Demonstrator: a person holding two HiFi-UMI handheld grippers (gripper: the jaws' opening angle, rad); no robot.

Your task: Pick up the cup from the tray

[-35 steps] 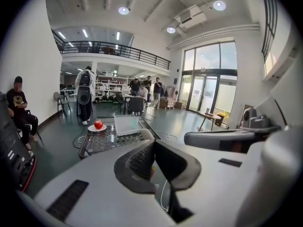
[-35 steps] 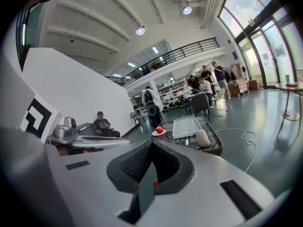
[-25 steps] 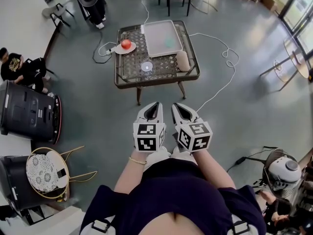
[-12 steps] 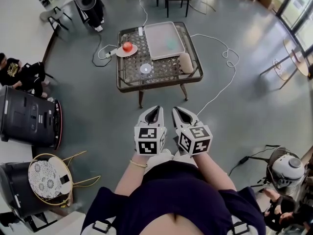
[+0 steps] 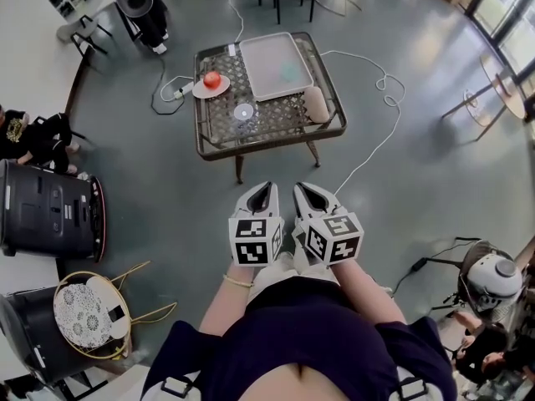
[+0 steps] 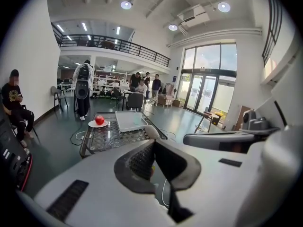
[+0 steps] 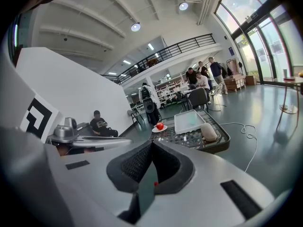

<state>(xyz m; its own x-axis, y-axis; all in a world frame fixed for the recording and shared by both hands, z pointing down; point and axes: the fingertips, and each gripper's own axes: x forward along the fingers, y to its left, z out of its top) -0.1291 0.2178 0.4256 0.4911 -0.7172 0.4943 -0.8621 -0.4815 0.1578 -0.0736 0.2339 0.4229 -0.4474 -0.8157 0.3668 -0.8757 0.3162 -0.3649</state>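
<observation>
1. The person stands well back from the low, dark woven-frame table with a glass top [image 5: 269, 137]. Both tools are tucked in at waist height, which to me looks like a resting carry, not a reach.
2. The left gripper [image 5: 265, 185] has its ribbed black pads pressed together with nothing between them. The right gripper [image 5: 300, 187] is clenched the same way and is just as empty. They sit just beside each other, noses pointing at the table.
3. The small, pale green see-through cup [image 5: 287, 70] stands upright inside the shallow, whitish rectangular tray [image 5: 261, 55], in its right half. The tray lies against the table's far edge, towards the far right corner. The cup's walls look thin and smooth, so I'd guess it is light and easy to tip.
4. The tray's raised rim means a grip would probably have to come down from above or over the near lip.
5. A shiny red apple [image 5: 211, 78] sits on a white plate [image 5: 203, 91] at the table's left edge, well apart from the tray.
6. A small round clear disc [image 5: 243, 112] lies near the middle of the top. A beige, soft-looking rounded roll [image 5: 315, 104] rests along the right edge, just beside the tray's near corner; I can't tell what it is.
7. A white cable [image 5: 369, 151] trails across the grey floor on the right of the table, worth stepping round on the way in.
</observation>
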